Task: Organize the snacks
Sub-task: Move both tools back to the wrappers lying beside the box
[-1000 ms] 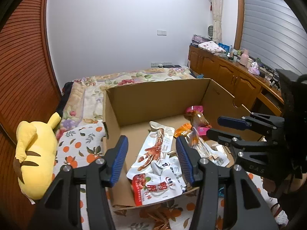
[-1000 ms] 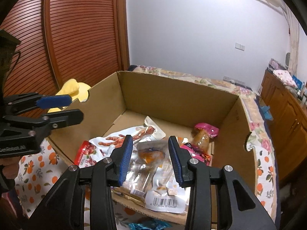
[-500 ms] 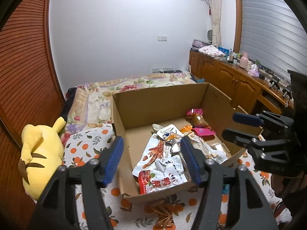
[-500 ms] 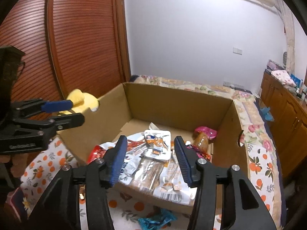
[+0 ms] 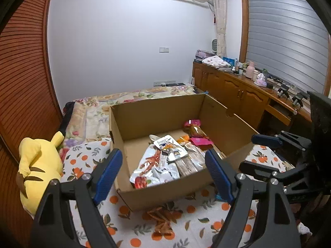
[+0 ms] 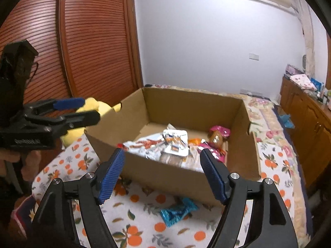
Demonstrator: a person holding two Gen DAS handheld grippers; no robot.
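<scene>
mostly done, by the look of it: a heap of snack packets [image 5: 165, 161] lies inside the cardboard box [image 5: 144, 194] on the orange-print bedspread [image 6: 136, 221]. both the left gripper [image 5: 163, 175] and the right gripper [image 6: 162, 175] hover above the near edge, jaws spread wide and holding nothing. left outside, just beside the box front, are a blue packet [image 6: 179, 210] and an orange-brown packet [image 5: 161, 219].

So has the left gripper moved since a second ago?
Yes. The left gripper has pulled up and back from the cardboard box; its jaws, once framing the packets inside, now straddle the whole near wall, and open wider.
</scene>
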